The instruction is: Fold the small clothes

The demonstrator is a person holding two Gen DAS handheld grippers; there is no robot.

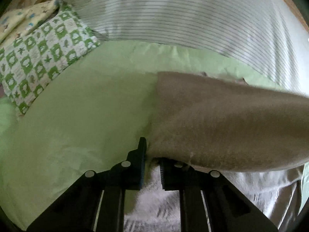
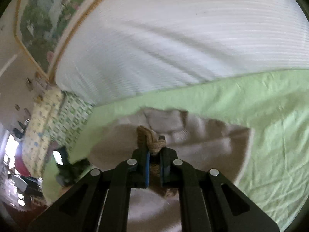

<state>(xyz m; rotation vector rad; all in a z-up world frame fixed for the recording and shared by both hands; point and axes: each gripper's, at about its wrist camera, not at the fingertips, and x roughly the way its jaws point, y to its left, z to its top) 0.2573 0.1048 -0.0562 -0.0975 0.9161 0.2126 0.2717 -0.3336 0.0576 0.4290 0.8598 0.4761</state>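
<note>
The beige garment (image 2: 202,147) lies spread on the light green bed sheet (image 2: 260,119), toward the head end near the striped white pillow (image 2: 173,38). The right tool (image 2: 154,154) has its two fingers clamped on a bunched, ribbed edge of that knit, which stands up in a small fold between the blue pads (image 2: 147,166). The left tool (image 1: 152,166) has its fingers drawn close together, and a lifted flap of the same beige garment (image 1: 222,125) runs off to the right from them, so it appears to be pinching the cloth, though the fabric hides the right finger's tip.

No label, brand or writing can be read on anything here.

The left wrist view alone shows clearly a green-and-white checked pillow (image 1: 44,58) and a pale yellow patterned cloth (image 1: 25,17) by the bed's far left corner. The right wrist view alone shows the garment's ribbed neckline, a framed landscape picture (image 2: 44,19) behind the bed, and the left tool (image 2: 65,166) low beside the sheet's edge.
</note>
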